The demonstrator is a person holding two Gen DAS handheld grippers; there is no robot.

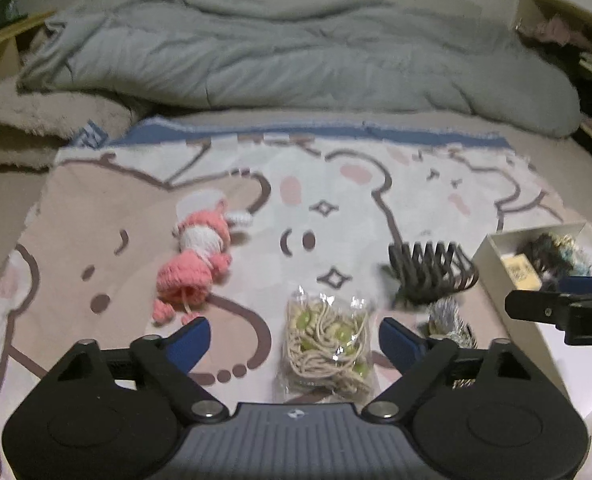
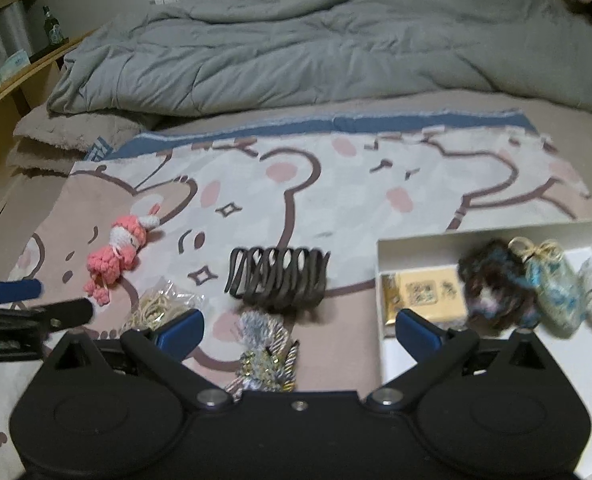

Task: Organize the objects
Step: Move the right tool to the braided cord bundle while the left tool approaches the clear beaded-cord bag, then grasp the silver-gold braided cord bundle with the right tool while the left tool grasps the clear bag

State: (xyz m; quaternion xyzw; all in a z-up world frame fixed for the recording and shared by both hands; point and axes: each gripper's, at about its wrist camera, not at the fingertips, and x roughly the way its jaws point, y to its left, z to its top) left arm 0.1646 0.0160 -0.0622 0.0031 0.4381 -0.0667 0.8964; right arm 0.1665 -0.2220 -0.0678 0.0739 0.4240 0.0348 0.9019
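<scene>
The left gripper stands released, jaws wide around the clear bag of cord, whose near end hides under its body; the bag's long axis runs away from the camera. The right gripper is likewise released above the silvery tassel, partly cut off. The dark comb clip lies crosswise beside the white box near the blanket's right edge.

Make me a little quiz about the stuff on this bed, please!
1. True or false: the pink doll lies inside the white box.
2. What sits between the left gripper's open fingers?
3. Which is nearest the box: A the doll, B the dark hair clip, C the grey quilt?

Key: 1 false, it lies on the blanket. 2 the clear bag of hair ties, not yet gripped. 3 B.
</scene>
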